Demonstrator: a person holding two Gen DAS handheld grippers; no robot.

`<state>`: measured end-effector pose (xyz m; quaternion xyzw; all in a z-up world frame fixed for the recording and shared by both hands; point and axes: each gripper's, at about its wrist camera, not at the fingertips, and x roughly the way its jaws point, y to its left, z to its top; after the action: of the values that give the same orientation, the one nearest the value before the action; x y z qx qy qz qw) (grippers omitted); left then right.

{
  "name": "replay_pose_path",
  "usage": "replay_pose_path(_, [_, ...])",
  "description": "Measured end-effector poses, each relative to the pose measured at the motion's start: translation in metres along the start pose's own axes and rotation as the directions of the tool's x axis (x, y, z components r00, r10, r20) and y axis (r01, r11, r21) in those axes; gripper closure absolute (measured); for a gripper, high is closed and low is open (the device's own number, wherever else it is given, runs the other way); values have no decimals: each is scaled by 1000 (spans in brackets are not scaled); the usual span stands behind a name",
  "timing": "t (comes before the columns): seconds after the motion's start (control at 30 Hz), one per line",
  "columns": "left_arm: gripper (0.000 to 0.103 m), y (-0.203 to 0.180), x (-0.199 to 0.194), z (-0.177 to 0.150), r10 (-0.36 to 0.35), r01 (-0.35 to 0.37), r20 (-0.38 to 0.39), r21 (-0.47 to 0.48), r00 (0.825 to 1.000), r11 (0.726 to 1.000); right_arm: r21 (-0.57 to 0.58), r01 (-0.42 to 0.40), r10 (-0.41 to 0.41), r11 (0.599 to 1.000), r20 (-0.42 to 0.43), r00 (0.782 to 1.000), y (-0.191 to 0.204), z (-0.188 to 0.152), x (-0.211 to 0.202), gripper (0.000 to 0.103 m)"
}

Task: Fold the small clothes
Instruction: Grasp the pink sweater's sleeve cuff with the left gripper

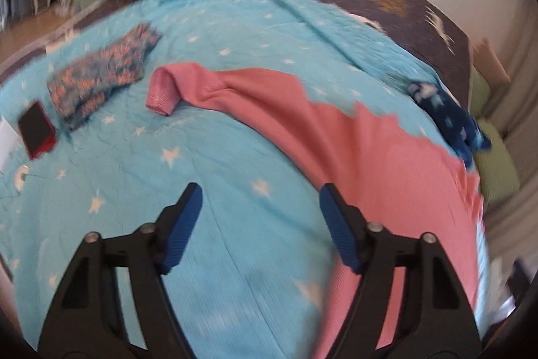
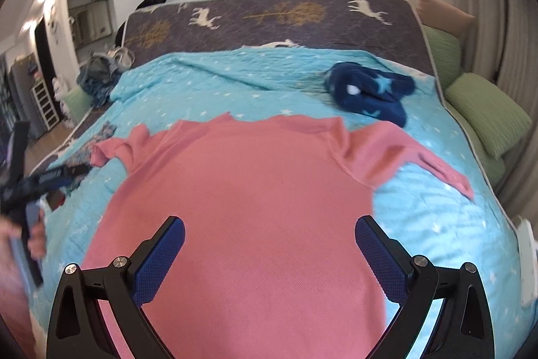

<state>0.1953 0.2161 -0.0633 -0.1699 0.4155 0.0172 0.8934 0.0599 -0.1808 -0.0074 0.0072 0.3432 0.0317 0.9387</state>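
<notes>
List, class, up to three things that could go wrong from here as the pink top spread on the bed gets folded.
1. The pink top has one sleeve curled over; folding now could trap that crease.
2. The red phone beside the patterned garment might be swept off the blue blanket.
3. Both the left hand-held gripper and right hand-held gripper are open and empty; a pinch could catch blanket too.

Pink top (image 2: 248,190): matt ribbed knit. Turquoise bedspread (image 2: 437,217): crinkled quilted cloth. Navy garment (image 2: 370,90): fluffy fleece.
</notes>
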Motion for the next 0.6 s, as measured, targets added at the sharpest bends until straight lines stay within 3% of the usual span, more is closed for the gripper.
replay_pose_path(0.1, [36,39,46,35,15,-19,-40,-117,999,993,-37,-45,44,998,-34,998,15,12,24,0])
replay_pose_path(0.3, [40,85,101,73,98,-107,-48,-241,994,965,-106,-115,103,988,-116,988,49,31,73,0])
replay_pose_path(0.37, [48,94,116,86,98,-110,-58,-278,993,954,-134,-119,101,984,-137,985,61,35,89,0])
replay_pose_path(0.53, [94,94,129,111,70,-83,-53,-296,996,952,-182,-130,101,975,-161,982,79,38,117,0])
replay_pose_path(0.6, [97,91,125,122,71,-72,-15,-294,997,953,-184,-126,95,975,-170,981,82,39,128,0])
